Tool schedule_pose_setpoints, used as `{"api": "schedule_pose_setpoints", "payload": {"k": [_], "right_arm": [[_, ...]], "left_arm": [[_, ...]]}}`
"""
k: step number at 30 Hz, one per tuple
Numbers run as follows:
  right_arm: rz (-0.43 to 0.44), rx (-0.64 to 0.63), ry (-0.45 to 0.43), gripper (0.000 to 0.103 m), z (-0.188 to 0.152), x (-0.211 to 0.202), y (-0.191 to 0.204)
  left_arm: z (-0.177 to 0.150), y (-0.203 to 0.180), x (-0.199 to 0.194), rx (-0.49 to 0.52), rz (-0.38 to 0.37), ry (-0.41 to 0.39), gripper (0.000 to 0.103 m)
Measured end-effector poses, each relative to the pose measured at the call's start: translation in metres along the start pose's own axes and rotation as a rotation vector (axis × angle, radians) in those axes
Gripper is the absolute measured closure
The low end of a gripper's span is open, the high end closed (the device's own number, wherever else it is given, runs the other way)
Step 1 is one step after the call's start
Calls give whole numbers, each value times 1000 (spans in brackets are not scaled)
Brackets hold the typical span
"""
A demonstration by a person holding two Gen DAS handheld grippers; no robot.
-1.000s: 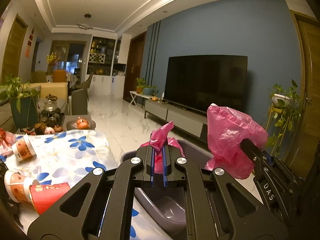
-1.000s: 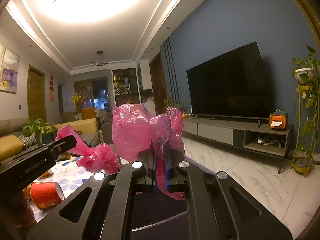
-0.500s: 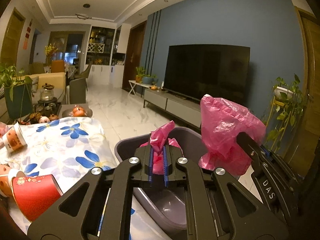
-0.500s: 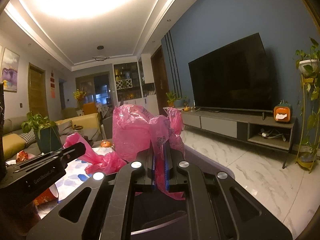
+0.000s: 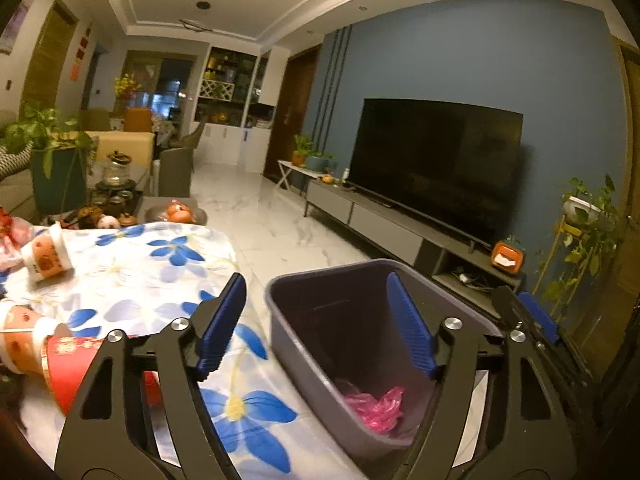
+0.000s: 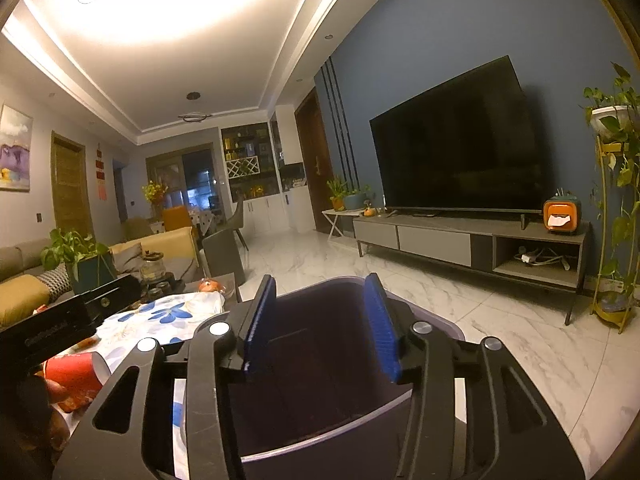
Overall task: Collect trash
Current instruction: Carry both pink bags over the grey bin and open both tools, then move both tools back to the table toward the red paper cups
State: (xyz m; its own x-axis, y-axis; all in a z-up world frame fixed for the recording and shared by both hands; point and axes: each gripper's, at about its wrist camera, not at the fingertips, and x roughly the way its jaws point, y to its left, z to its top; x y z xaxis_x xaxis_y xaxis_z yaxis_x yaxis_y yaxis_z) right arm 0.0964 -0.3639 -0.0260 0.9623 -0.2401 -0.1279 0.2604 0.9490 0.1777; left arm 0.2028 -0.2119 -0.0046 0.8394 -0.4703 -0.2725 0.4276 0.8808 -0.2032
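A grey trash bin (image 5: pixel 304 344) stands on the floor beside the table, and a crumpled pink plastic bag (image 5: pixel 374 404) lies at its bottom. My left gripper (image 5: pixel 316 320) hangs open over the bin's near rim with nothing between its blue pads. The right gripper (image 6: pixel 320 320) is open and empty above the same bin (image 6: pixel 404 412); its tip (image 5: pixel 528 312) shows at the right in the left wrist view. A red paper cup (image 5: pixel 76 368) and an orange-printed cup (image 5: pixel 46 256) lie on the floral tablecloth (image 5: pixel 160 280). The red cup (image 6: pixel 76 372) also shows in the right wrist view.
A TV (image 5: pixel 436 168) on a low cabinet (image 6: pixel 472 240) lines the blue wall. A plant stand (image 6: pixel 612 208) is at right. A tea set and potted plant (image 5: pixel 56 164) sit past the table. White marble floor (image 6: pixel 500 320) lies around the bin.
Both grippers were shut on pink plastic bags held over the bin; both have opened and the bags have dropped inside.
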Motion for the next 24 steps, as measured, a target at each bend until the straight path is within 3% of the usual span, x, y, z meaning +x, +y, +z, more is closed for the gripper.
{"api": "schedule_pose_setpoints", "payload": {"k": [11,24], "right_arm": [[20,7,15,34,-3,-19,11],[88,-29,17,31,-17,-60,60]], "left_arm": [[-13,27,-52,35,175,-29,20],[-36,82,-143,24,411,-89,17]]}}
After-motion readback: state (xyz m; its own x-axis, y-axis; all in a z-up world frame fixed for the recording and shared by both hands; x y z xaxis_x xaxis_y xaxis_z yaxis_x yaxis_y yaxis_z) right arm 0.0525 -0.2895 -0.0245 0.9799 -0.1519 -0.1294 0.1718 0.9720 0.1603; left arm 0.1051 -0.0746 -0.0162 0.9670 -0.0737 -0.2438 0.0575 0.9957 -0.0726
